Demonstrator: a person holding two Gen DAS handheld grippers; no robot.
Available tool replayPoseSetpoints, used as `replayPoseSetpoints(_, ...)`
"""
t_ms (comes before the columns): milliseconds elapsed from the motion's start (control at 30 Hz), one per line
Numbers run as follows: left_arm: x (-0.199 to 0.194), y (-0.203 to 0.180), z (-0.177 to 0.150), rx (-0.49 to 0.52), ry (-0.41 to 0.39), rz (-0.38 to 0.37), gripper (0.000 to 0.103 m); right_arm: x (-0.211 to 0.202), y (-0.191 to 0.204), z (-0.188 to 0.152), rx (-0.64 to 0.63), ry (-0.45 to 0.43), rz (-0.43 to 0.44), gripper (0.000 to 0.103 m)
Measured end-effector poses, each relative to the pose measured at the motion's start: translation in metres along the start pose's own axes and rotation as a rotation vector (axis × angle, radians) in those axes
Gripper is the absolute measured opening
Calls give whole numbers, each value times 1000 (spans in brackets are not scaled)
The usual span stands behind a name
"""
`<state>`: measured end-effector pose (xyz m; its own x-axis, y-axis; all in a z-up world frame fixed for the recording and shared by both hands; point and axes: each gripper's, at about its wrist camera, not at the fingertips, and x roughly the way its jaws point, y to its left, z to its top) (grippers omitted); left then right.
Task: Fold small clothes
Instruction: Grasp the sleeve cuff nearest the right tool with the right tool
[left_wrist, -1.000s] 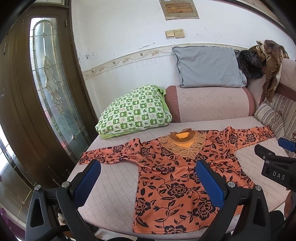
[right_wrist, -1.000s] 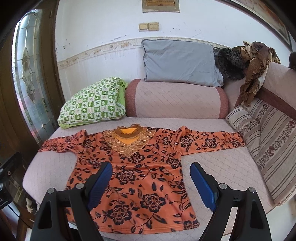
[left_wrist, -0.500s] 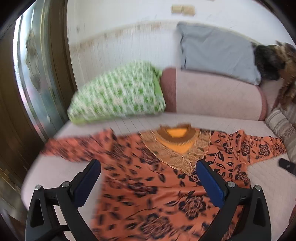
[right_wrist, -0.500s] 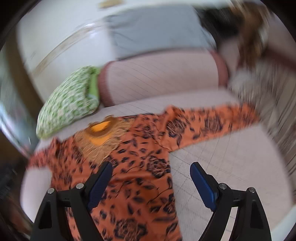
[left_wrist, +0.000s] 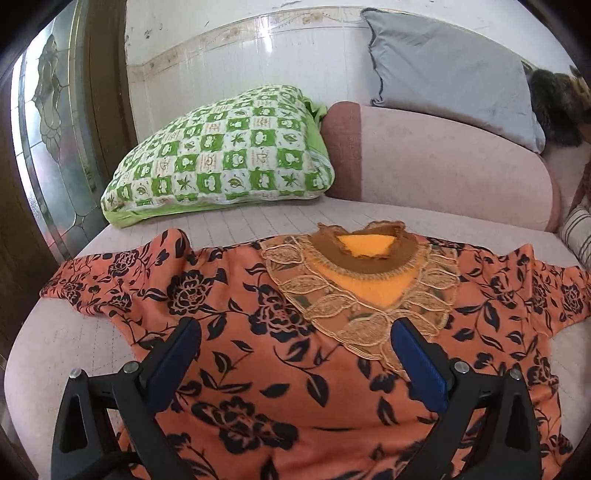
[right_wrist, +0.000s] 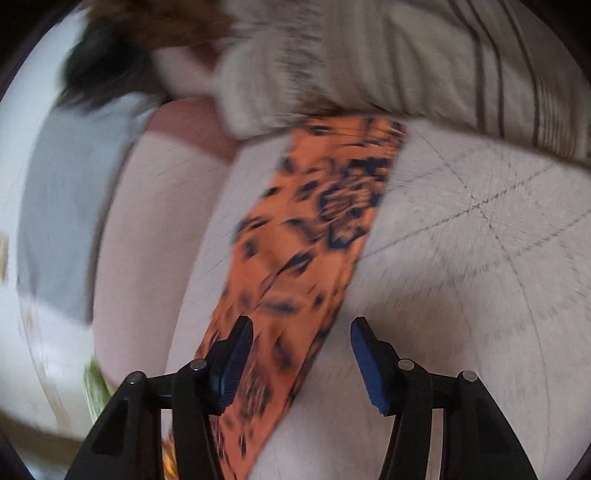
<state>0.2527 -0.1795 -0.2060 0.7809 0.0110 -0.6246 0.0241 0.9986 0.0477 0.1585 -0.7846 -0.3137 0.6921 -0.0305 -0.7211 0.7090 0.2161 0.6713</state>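
Over the orange blouse (left_wrist: 280, 354), the left gripper (left_wrist: 295, 350) gapes empty; the right gripper (right_wrist: 301, 354) is closing around its sleeve (right_wrist: 314, 221).

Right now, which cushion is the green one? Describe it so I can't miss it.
Start at the pink sofa under the white wall. At its left end, beside the glass door, a cushion leans behind the orange floral blouse. Only it has green-and-white checks with leaf prints; the other pillow is plain grey.

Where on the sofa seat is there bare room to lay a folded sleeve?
Bare quilted seat lies beside the shirt's sleeve, below the striped cushion. A narrower strip runs between the green checked pillow and the shirt's collar. The middle is covered.
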Motion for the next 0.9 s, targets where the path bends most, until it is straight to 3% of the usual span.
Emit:
replayPoseSetpoints(167, 15, 9, 3, -39, 17, 4, 102, 15, 1, 23, 69, -68, 44, 57)
replayPoseSetpoints(200, 18, 10, 2, -38, 24, 5, 102, 19, 4, 29, 66, -79, 31, 47)
replayPoseSetpoints(233, 20, 10, 2, -37, 26, 5, 102, 22, 6, 35, 59, -87, 7, 29)
replayPoseSetpoints(300, 23, 10, 1, -33, 32, 12, 102, 28, 1, 46, 61, -89, -19, 10)
replayPoseSetpoints(400, 22, 14, 1, -45, 28, 12, 102, 18, 0, 50, 84, -111, 48, 8)
replayPoseSetpoints(500, 17, 23, 4, -69, 15, 29, 102, -6, 17, 38, 27, -137, 138, 8)
replayPoseSetpoints(667, 4, 52, 10, -146, 4, 41, 102, -63, 74, -1, -97, -98, 323, 8)
replayPoseSetpoints(767, -3, 75, 12, -197, -3, 49, 102, -90, 128, -39, -198, -55, 421, 8)
replayPoseSetpoints(900, -7, 104, 12, -218, -14, 109, 102, -110, 206, -124, -379, 37, 513, 8)
